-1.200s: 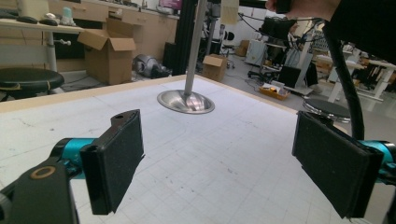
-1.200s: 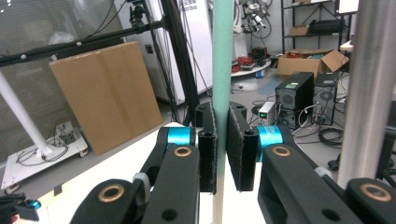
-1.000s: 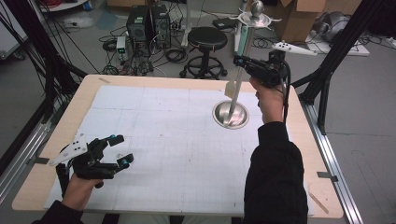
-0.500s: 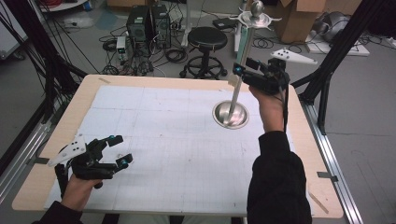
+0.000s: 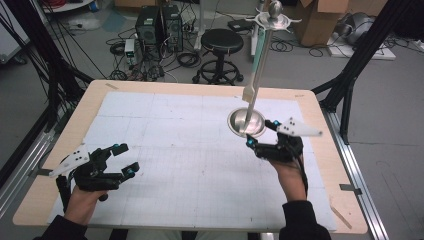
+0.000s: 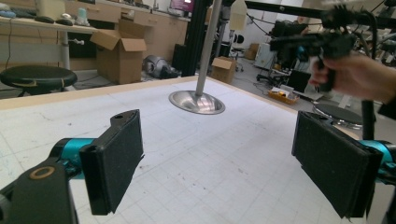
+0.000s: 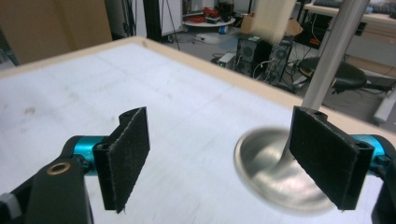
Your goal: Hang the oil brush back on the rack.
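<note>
On table (image 5: 165,100), right gripper (image 5: 261,134) dropped from stand (image 5: 246,121), jaws opened

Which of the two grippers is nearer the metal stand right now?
The right gripper, just beside the stand's round base; the left gripper sits far off near the table's opposite edge.

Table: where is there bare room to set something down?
The white mat lies bare between the left gripper and the metal stand, and along its far edge. It is crowded only at the stand's round base, where the open right gripper sits close.
</note>
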Demonstrator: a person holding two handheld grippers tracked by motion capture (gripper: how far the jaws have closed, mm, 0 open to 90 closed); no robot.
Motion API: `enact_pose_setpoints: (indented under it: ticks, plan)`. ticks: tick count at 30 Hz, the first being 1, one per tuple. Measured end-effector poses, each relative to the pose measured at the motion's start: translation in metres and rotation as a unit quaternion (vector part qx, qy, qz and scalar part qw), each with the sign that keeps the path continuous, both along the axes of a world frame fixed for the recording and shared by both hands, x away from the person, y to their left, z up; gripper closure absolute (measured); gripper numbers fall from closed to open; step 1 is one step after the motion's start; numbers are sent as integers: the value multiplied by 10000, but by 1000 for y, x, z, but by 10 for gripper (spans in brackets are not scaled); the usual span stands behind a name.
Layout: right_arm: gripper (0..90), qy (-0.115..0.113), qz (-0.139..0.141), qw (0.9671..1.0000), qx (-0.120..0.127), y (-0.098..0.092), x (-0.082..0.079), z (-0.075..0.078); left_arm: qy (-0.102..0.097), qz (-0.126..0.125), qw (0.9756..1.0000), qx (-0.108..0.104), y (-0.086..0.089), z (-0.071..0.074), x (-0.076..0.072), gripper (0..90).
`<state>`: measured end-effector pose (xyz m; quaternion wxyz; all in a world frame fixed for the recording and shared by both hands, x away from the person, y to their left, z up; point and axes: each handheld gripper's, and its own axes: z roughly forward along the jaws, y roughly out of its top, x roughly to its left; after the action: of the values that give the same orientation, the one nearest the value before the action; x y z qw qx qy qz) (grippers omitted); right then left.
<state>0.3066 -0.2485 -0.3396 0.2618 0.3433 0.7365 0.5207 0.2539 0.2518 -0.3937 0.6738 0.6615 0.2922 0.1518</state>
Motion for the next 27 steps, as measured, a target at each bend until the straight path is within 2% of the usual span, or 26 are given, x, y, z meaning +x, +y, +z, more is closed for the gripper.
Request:
enact_pose_setpoints:
  ticks: [1,6,11,14,18,27]
  plan:
    - [191,-3,5,10000,-2,-2,-8,-9,2,5,10000,12,0,0,0,167]
    - [188,41,-43,10000,-15,-13,-33,-37,25,79,10000,-33,0,-1,2,168]
    - [179,92,-142,9997,164,-26,-54,-53,24,117,9999,-24,0,-2,4,167]
    - [177,117,-100,9996,254,-29,-66,-60,11,136,9999,-23,-1,-3,3,167]
    - [177,46,-52,9991,417,-30,-74,-59,-18,138,9999,-6,-1,-3,2,167]
    - [178,93,8,9993,374,-29,-76,-60,-41,135,9999,0,-3,-3,-1,166]
